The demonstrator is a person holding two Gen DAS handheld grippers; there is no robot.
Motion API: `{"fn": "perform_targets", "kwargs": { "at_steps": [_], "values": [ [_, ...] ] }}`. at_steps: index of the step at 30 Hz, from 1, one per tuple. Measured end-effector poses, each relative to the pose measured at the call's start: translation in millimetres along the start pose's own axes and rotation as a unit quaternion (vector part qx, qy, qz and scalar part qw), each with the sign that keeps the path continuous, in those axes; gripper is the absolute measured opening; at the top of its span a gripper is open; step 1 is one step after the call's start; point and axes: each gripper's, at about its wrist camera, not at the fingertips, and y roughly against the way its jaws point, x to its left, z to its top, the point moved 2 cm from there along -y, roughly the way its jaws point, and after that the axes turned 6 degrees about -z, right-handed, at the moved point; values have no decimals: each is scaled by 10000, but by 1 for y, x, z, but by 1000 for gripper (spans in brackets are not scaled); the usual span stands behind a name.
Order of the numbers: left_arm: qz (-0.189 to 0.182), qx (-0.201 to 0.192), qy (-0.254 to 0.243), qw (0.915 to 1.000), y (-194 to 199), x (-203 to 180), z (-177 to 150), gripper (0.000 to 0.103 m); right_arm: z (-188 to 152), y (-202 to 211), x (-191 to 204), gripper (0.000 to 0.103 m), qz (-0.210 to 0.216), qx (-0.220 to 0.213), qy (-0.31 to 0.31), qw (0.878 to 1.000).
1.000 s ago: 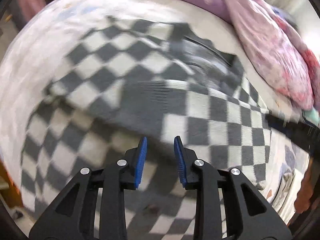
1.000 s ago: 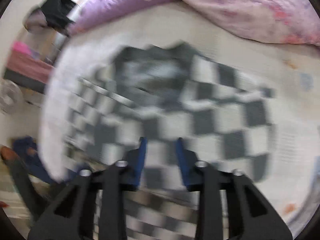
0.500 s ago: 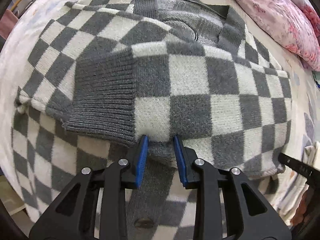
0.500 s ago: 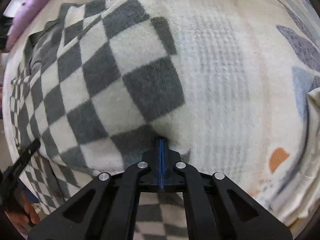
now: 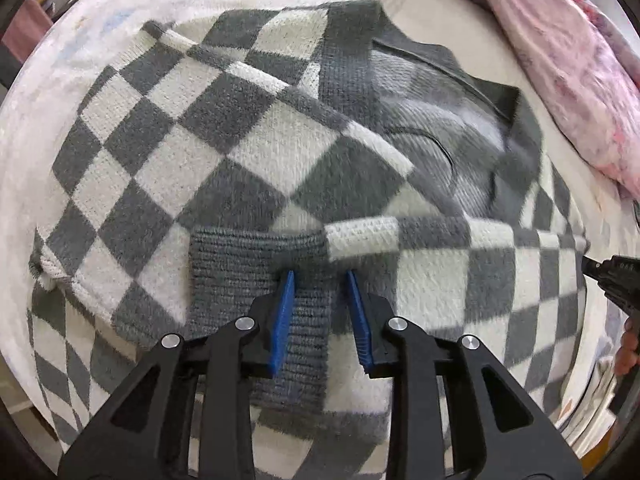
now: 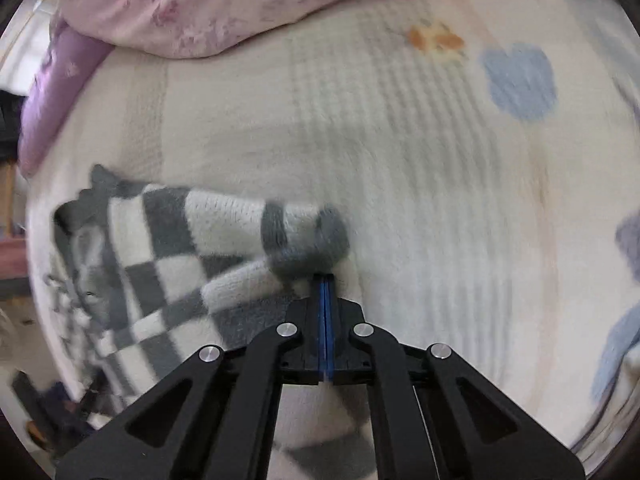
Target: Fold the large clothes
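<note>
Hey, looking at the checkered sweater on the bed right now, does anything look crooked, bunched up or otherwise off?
Yes. The checkered sweater is bunched into a thick roll at its edge just ahead of the shut right tongs instead of lying flat on the bed sheet. Under the left tongs, a grey ribbed cuff lies across the checks.

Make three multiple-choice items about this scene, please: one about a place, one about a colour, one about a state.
1. Where does the checked cardigan lie?
A. on a bed sheet
B. on a wooden floor
C. in a basket

2. Which colours make its checks?
A. red and black
B. grey and white
C. blue and yellow

3. How does the right tool stand?
A. wide open above the sheet
B. shut, pinching the cardigan's edge
C. shut on the pink quilt

Answers: 1 A, the pale bed sheet surrounds it. 2 B, the knit shows grey and white squares. 3 B, the blue pads meet with bunched knit at their tips; the pink quilt lies far off.
</note>
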Motion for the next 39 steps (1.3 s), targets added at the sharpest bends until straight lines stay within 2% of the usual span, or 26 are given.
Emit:
{"fn": "perform_targets", "kwargs": {
  "at_steps": [3, 6, 7, 8, 9, 11, 14, 17, 20, 21, 22, 23, 24, 26, 27, 28, 29, 30, 31, 34, 39],
  "values": [
    [-29, 87, -90, 9999, 13, 3, -20, 27, -43, 1, -13, 0, 229, 676, 54, 9974],
    [-47, 197, -23, 9998, 20, 5, -35, 27, -83, 10, -21, 0, 178, 811, 54, 9965],
    [-52, 231, -2, 9997, 22, 6, -39, 27, -93, 7, -23, 0, 107, 1064, 4, 9943],
    [-33, 238, 14, 9997, 22, 7, -43, 27, -107, 5, -25, 0, 227, 1241, -195, 9918],
    [-34, 213, 25, 9998, 21, 8, -46, 27, -115, 4, -26, 0, 236, 1171, -223, 9926],
    [-74, 140, 100, 9998, 13, 12, -50, 27, -119, -4, -23, 0, 109, 912, -44, 9958],
    [-121, 195, 300, 9993, 8, 17, -46, 28, -116, -7, -24, 0, 136, 1085, -560, 9924],
    [-157, 219, 211, 9994, 11, 20, -50, 28, -111, -10, -13, 0, -34, 1063, -262, 9940],
    [-112, 364, 133, 9992, 13, 13, -48, 30, -109, 2, 2, 0, -59, 1062, -440, 9934],
    [-101, 443, 141, 9989, 14, 10, -44, 38, -111, 14, 3, 2, -16, 989, -476, 9940],
    [-72, 535, 167, 9984, 18, 7, -41, 58, -112, 24, 12, 5, 58, 936, -491, 9944],
    [64, 565, 174, 9982, 23, 3, -38, 68, -113, 38, 16, 6, 186, 838, -504, 9950],
    [178, 536, 148, 9983, 29, 1, -38, 73, -116, 52, 20, 6, 258, 745, -478, 9957],
    [248, 538, 119, 9982, 44, -5, -39, 74, -122, 72, 28, 15, 250, 653, -330, 9970],
    [216, 568, 150, 9980, 50, -6, -40, 77, -125, 84, 32, 35, 176, 565, -208, 9980],
    [196, 591, 173, 9979, 58, -8, -42, 78, -131, 92, 29, 76, 57, 461, -120, 9988],
    [212, 608, 163, 9978, 66, -10, -44, 78, -135, 106, 29, 91, -159, 246, -20, 9996],
    [233, 616, 135, 9977, 72, -13, -46, 79, -139, 125, 35, 96, -386, -150, 113, 9991],
    [238, 610, 81, 9978, 82, -16, -49, 80, -151, 138, 39, 96, -444, -352, 269, 9980],
    [224, 541, -63, 9983, 109, -26, -59, 85, -171, 160, 33, 95, -497, -350, 482, 9970],
    [110, 548, -287, 9980, 148, -42, -78, 85, -211, 210, 23, 95, -643, -572, 556, 9947]
  ]
}}
